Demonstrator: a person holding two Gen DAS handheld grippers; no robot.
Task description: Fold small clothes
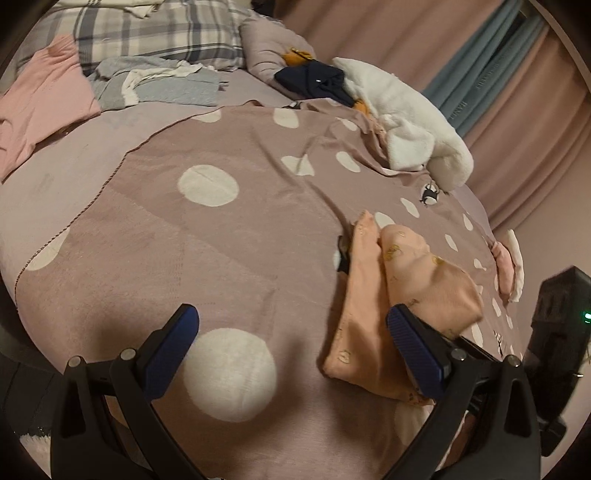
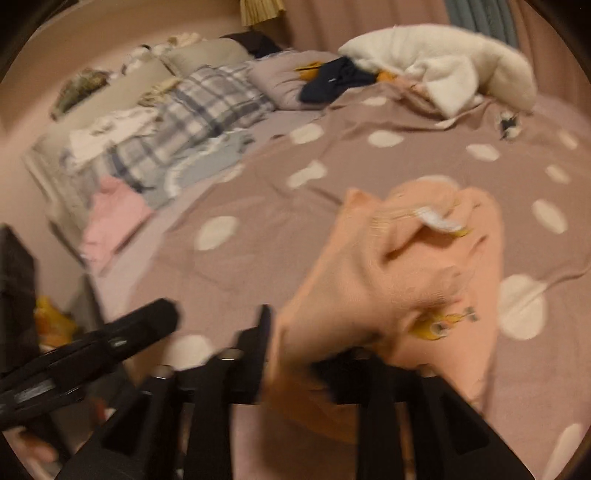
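Near my left gripper, its blue pads spread apart and empty, the small peach printed garment lies rumpled on the dotted mauve blanket, right of centre. From the right wrist, blurred, my right gripper seems clamped on the garment's near edge. Mid-fold, I judge; next my left should pinch the opposite edge.

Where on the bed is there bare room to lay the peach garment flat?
Bare spread lies between the open left gripper and the pink top. It is crowded toward the plaid bedding, grey clothes and white plush; the peach garment fills the right.
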